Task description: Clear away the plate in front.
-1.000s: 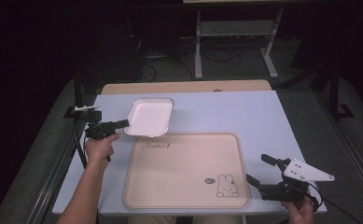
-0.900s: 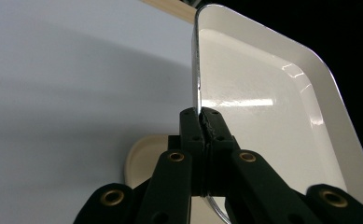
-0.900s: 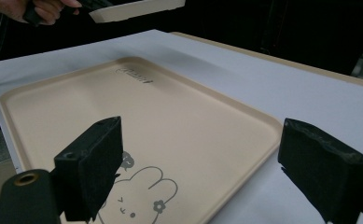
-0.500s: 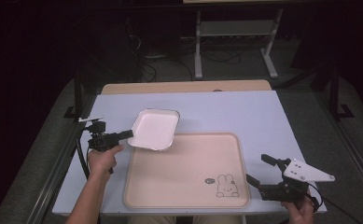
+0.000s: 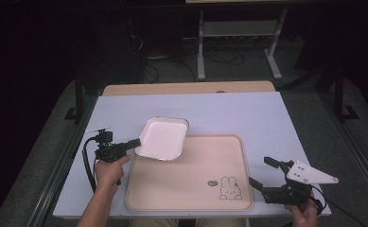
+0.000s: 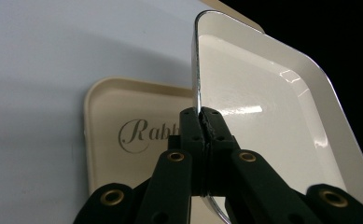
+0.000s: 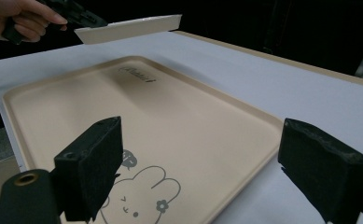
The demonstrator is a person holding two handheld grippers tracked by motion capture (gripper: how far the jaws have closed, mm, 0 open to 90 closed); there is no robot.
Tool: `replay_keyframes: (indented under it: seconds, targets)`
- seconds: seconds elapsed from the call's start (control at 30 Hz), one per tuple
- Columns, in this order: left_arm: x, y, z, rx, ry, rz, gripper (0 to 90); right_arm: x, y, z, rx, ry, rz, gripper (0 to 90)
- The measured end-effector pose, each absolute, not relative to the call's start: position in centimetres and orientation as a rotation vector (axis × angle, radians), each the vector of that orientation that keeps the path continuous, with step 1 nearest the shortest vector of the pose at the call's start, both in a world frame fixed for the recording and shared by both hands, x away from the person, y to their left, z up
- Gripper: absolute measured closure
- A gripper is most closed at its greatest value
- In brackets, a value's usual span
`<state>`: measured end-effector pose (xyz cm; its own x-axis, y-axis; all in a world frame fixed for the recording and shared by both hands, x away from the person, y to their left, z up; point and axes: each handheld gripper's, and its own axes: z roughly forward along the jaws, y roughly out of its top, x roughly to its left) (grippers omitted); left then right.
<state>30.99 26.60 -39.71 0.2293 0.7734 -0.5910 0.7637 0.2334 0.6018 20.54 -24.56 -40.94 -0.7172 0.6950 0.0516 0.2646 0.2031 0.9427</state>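
Observation:
A white rectangular dish (image 5: 162, 138) hangs in the air over the far left corner of a beige tray (image 5: 191, 189) printed with a rabbit. My left gripper (image 5: 135, 142) is shut on the dish's left rim. In the left gripper view its jaws pinch the thin metal edge of the dish (image 6: 263, 107), with the tray (image 6: 118, 130) below. My right gripper (image 5: 262, 171) rests open by the tray's near right corner, nothing between its jaws. In the right gripper view the dish (image 7: 128, 28) floats above the far end of the tray (image 7: 137, 121).
The tray lies on a pale blue table top (image 5: 248, 113) with a wooden strip (image 5: 186, 88) along its far edge. Dark floor, cables and a metal stand (image 5: 238, 33) lie beyond the table.
My left gripper has carried the dish toward the right and nearer, from the bare table beyond the tray to over the tray's far left corner. The right gripper has stayed put.

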Motion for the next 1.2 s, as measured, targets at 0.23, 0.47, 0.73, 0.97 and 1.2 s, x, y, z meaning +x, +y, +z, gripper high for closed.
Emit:
replay_keyframes:
  seconds: [0.23, 0.47, 0.73, 0.97, 1.2]
  targets:
    - [30.0, 26.2, -39.8, 1.504, 1.518, 0.025, 89.0, 20.5, -24.5, -40.9, 0.885, 2.105, 1.522, 13.1]
    - [28.9, 25.3, -40.3, 1.502, 1.522, 0.022, 89.0, 20.5, -24.5, -40.9, 0.883, 2.107, 1.524, 13.1]
    - [27.6, 24.2, -41.4, 1.501, 1.549, 0.025, 89.0, 20.5, -24.4, -40.9, 0.884, 2.109, 1.52, 13.1]
    - [26.7, 23.1, -42.8, 1.512, 1.568, 0.013, 89.0, 20.5, -24.4, -40.9, 0.88, 2.112, 1.518, 13.1]
    - [26.4, 21.7, -43.7, 1.565, 1.576, 0.032, 89.0, 20.4, -24.3, -40.9, 0.875, 2.116, 1.512, 13.1]
